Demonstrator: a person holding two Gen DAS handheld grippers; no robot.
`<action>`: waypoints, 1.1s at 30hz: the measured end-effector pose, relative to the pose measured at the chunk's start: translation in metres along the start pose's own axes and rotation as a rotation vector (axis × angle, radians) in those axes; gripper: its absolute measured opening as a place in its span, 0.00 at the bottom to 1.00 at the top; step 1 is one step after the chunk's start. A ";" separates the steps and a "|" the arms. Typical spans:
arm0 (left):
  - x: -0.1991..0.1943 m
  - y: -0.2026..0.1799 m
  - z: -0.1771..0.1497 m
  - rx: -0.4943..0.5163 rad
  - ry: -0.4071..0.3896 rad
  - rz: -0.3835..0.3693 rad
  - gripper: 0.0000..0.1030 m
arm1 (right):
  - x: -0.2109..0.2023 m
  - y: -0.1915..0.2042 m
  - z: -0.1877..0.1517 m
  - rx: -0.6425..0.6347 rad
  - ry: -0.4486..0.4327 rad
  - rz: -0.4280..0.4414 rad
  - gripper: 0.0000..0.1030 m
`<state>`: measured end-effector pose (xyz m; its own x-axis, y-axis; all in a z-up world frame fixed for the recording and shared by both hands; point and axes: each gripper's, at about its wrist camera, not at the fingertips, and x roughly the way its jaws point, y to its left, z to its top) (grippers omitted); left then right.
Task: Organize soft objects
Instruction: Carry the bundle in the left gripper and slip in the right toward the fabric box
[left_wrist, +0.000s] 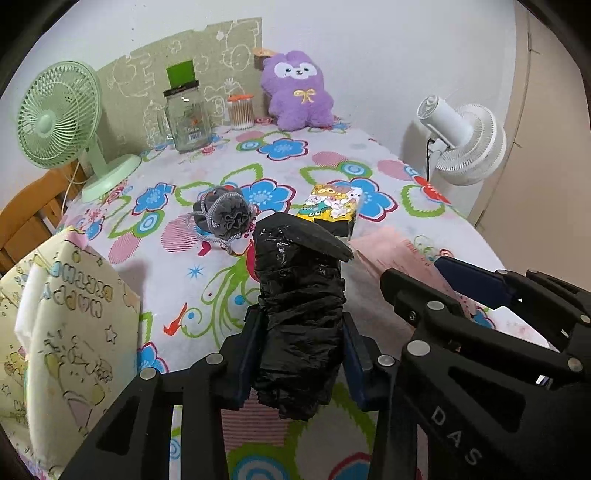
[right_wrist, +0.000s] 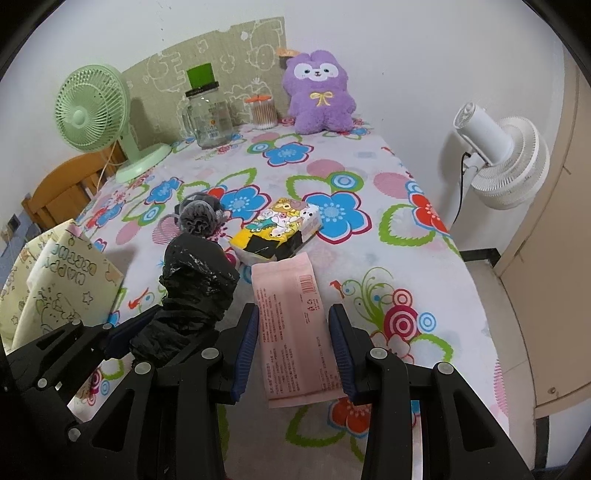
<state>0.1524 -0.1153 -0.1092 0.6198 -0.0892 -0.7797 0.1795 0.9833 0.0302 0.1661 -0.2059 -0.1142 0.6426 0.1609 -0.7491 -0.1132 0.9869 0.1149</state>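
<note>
My left gripper (left_wrist: 301, 354) is shut on a roll of black plastic bags (left_wrist: 299, 314) and holds it above the flowered tablecloth (left_wrist: 325, 158); the roll also shows in the right wrist view (right_wrist: 195, 291). My right gripper (right_wrist: 293, 347) is open, its pads on either side of a flat pink packet (right_wrist: 295, 325) lying on the table. A grey mesh bath pouf (left_wrist: 225, 216) and a yellow cartoon tissue pack (right_wrist: 277, 229) lie at mid table. A purple plush toy (left_wrist: 295, 90) sits at the back.
A cream gift bag (left_wrist: 62, 332) stands open at the left edge. A green fan (left_wrist: 59, 122), glass jar (left_wrist: 184, 114) and cotton swab box (left_wrist: 241, 110) stand at the back. A white fan (right_wrist: 506, 158) stands right of the table.
</note>
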 end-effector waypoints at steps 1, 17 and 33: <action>-0.002 0.000 -0.001 -0.003 0.002 -0.002 0.40 | -0.004 0.001 -0.001 0.000 -0.005 -0.003 0.41; -0.058 -0.002 -0.009 0.012 -0.081 0.009 0.40 | -0.063 0.013 -0.008 -0.018 -0.094 -0.033 0.41; -0.115 -0.002 -0.016 0.033 -0.171 0.013 0.40 | -0.117 0.030 -0.011 -0.028 -0.176 -0.038 0.41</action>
<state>0.0687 -0.1044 -0.0291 0.7424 -0.1049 -0.6617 0.1938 0.9791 0.0623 0.0794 -0.1956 -0.0306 0.7695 0.1252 -0.6263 -0.1056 0.9920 0.0686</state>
